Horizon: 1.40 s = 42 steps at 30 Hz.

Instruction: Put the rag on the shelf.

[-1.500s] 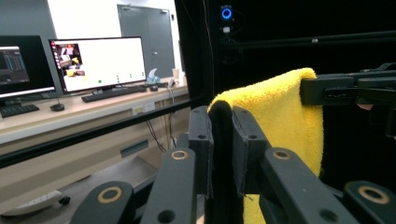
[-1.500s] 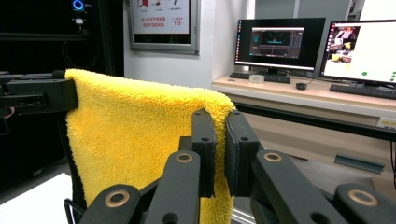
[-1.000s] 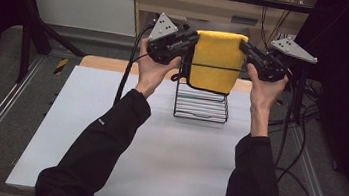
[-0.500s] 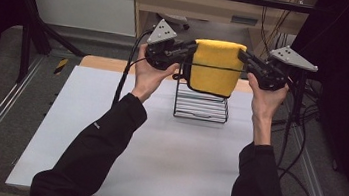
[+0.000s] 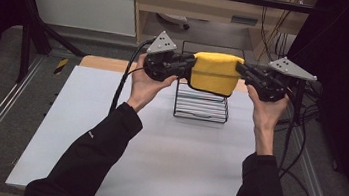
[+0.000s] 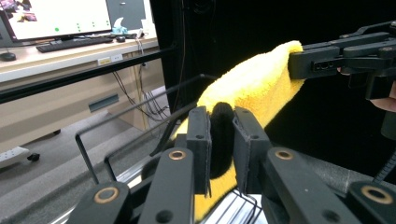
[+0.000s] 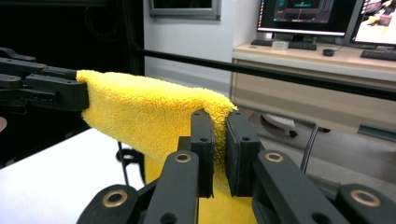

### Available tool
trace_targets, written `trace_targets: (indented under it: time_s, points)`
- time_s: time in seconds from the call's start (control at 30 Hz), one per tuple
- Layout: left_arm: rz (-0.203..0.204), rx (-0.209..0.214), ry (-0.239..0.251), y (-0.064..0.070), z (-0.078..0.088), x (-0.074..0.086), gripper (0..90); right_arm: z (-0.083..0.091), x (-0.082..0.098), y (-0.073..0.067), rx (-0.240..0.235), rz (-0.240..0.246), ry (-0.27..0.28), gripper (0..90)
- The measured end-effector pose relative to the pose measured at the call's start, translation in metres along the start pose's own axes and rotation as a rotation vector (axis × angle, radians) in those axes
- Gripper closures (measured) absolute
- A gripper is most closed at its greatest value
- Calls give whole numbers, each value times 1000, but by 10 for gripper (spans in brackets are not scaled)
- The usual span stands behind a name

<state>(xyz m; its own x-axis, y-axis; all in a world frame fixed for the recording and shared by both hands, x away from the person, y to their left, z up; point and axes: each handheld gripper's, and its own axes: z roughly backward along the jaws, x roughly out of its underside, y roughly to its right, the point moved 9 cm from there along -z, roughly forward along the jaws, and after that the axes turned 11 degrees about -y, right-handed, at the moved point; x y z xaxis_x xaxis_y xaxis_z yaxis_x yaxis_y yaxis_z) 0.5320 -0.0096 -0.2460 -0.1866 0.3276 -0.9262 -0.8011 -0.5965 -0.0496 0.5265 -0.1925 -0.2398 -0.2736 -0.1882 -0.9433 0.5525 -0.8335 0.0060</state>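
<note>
White tabletop [image 5: 155, 156] occupies the near and middle ground, with a wooden counter and hanging cables beyond its far edge.

At left, the left gripper [image 5: 178, 67] is held above the far part of the table, its jaws pointing right. Its jaws are closed on the left edge of a yellow towel [image 5: 214, 72]; the left gripper view shows the cloth [image 6: 254, 88] pinched between the two black jaws, with only the cloth's thickness parting them.

At centre, the towel hangs folded between the two grippers, stretched level along its top edge. It is suspended directly over a black wire rack [image 5: 201, 104] standing on the far middle of the table. The towel's lower hem overlaps the rack's top in the high view; contact cannot be confirmed.

At right, the right gripper [image 5: 248, 76] mirrors the left, jaws pointing left and clamped on the towel's right edge [image 7: 154, 116].

Gripping opposite edges keeps the towel taut and flat, which probably serves to drape it over the rack's top bar.
</note>
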Motion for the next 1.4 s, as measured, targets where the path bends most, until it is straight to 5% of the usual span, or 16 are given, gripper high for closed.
trace_targets:
  time_s: [0.5,0.77,0.93,1.13,1.4]
  points:
    - [-38,26,-83,11,-6,28,729,-4,33,-3,-49,19,-49,825]
    - [-38,66,-113,15,6,27,679,-5,43,-2,-61,32,-42,823]
    - [-11,87,-92,14,12,18,732,-6,45,-2,-54,47,-50,821]
    - [28,107,-161,13,-5,28,889,-5,47,-3,-57,55,-53,804]
    - [40,97,-213,11,-26,47,899,0,53,-6,-84,59,-86,704]
